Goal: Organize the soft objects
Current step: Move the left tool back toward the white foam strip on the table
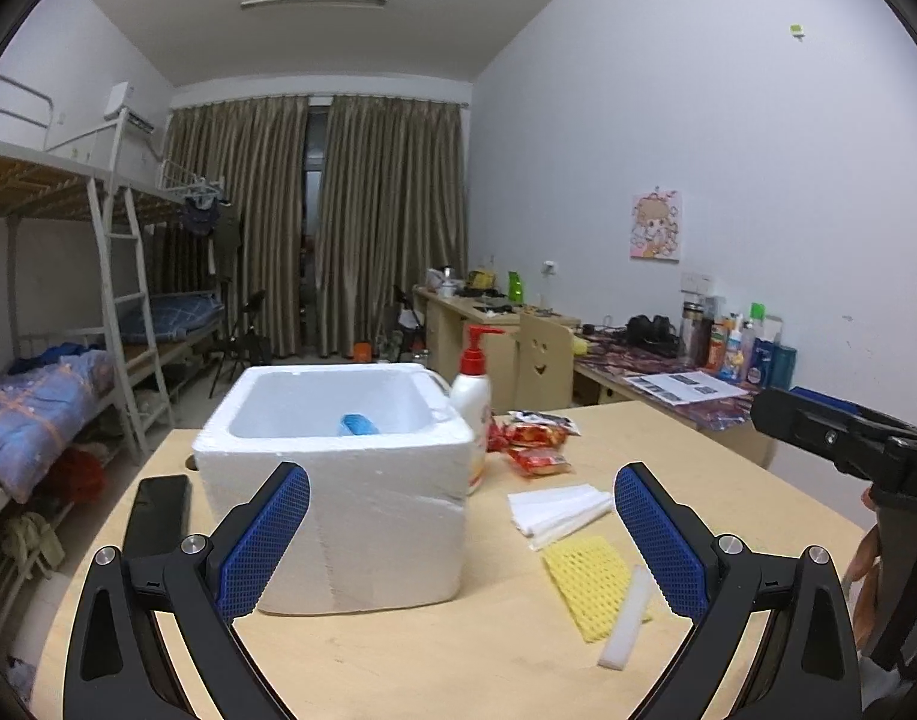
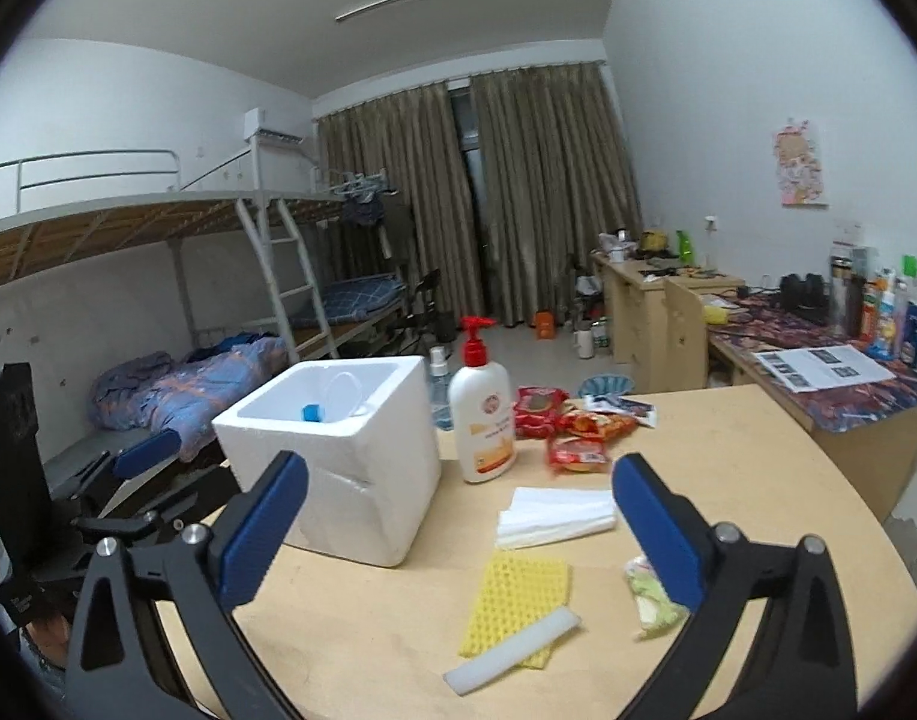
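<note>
While both devices are hovering above the pale wooden surface (image 1: 398, 660), the left gripper (image 1: 461, 540) is holding its blue-padded fingers (image 1: 266, 540) spread wide and released, grasping nothing; the white foam box (image 1: 350, 480) is filling the centre of the left wrist view between them. Inside the box, a blue object (image 1: 358, 423) is lying near the front wall. The right gripper (image 2: 458, 534) is likewise keeping its fingers (image 2: 656, 534) released and empty. Between them, in the lower centre of the right wrist view, a yellow foam net (image 2: 518, 594) is lying flat, with a white foam strip (image 2: 512, 651) resting across its lower edge. Just above these, a folded stack of white foam sheets (image 2: 554, 513) is lying on the surface. Behind the right finger, at lower right, a crumpled greenish-white soft item (image 2: 647, 600) is showing partly, too blurred to identify. A white pump bottle (image 2: 481, 414) with a red head is standing upright just right of the box, and red snack packets (image 2: 578, 438) are lying beyond it. At lower left of the left wrist view, a dark phone (image 1: 158, 510) is lying beside the box.
</note>
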Motion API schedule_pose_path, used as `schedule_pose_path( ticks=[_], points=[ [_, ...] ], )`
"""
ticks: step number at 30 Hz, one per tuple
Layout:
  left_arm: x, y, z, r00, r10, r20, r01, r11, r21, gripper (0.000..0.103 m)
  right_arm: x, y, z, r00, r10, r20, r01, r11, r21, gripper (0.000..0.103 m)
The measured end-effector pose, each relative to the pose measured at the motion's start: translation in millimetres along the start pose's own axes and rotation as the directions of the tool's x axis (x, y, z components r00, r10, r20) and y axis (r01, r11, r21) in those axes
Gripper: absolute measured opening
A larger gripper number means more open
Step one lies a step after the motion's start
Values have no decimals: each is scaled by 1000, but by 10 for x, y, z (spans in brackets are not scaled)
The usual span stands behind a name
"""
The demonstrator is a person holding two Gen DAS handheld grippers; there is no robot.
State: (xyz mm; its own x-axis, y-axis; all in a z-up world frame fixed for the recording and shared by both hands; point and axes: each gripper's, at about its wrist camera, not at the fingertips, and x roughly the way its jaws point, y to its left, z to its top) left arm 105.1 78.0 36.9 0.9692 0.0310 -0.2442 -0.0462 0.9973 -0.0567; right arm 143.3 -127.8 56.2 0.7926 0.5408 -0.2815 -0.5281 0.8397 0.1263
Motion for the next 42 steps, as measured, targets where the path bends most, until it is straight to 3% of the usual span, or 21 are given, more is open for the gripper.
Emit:
schedule_pose_path(
  ticks=[6, 13, 15, 19, 25, 32, 42],
  points=[
    [-70, -205, -51, 1000, -20, 19, 19, 999, 41, 102, -224, -133, -134, 995, -2, 104, -5, 998, 65, 103],
    [-51, -352, -153, 999, -38, 8, 38, 998, 52, 102, -201, -177, -320, 991, -137, -9, 137, 990, 17, 103],
    [-33, -395, -193, 999, -42, 7, 42, 997, 60, 102, -221, -187, -384, 987, -162, 6, 162, 987, -1, 103],
    [18, -422, -287, 998, -61, -21, 62, 997, 53, 102, -215, -210, -503, 958, -288, -4, 287, 956, -57, 103],
    [144, -525, -440, 993, -88, -73, 94, 992, 82, 102, -246, -468, -632, 955, -291, -56, 293, 956, 24, 103],
    [302, -753, -629, 972, -176, -153, 197, 970, 140, 102, -163, -639, -713, 943, -312, -113, 317, 948, 28, 103],
    [682, -906, -842, 923, -265, -279, 308, 944, 123, 101, 52, -868, -839, 927, -315, -204, 323, 947, 3, 103]
  ],
)
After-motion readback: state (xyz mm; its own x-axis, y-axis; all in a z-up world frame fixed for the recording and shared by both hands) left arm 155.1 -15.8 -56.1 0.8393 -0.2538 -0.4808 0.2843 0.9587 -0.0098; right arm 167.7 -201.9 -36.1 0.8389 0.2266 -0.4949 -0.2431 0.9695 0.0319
